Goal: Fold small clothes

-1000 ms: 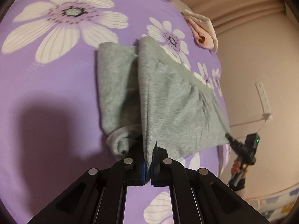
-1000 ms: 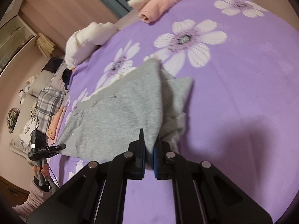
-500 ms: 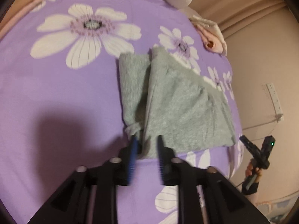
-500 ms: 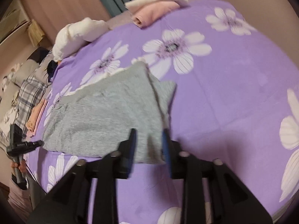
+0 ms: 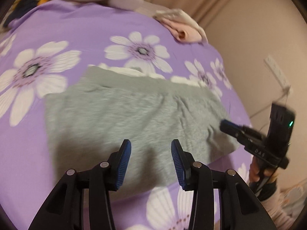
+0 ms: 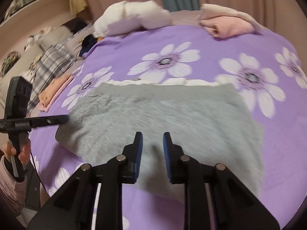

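A grey garment (image 5: 134, 115) lies folded flat on the purple flowered bedspread (image 5: 80, 28), with a white edge showing along its far side. My left gripper (image 5: 149, 143) hovers above the garment's near edge; its jaws are opening and nothing is between them. In the right wrist view the same grey garment (image 6: 182, 111) spreads under my right gripper (image 6: 152, 136), whose jaws are closing with a gap left and nothing gripped. Each view also shows the other tool at the garment's side edge: the right gripper (image 5: 224, 124) and the left gripper (image 6: 64, 117).
Folded pink clothes (image 6: 226, 26) and a white bundle (image 6: 132, 17) lie at the far edge of the bed. A pile of plaid and peach clothes (image 6: 53, 65) sits off to the left. A wall socket (image 5: 276, 72) and curtains are beyond the bed.
Both grippers let go of the grey garment's lifted fold, opened and drew back while rolling. The garment dropped and now lies flat in a wide rectangle.
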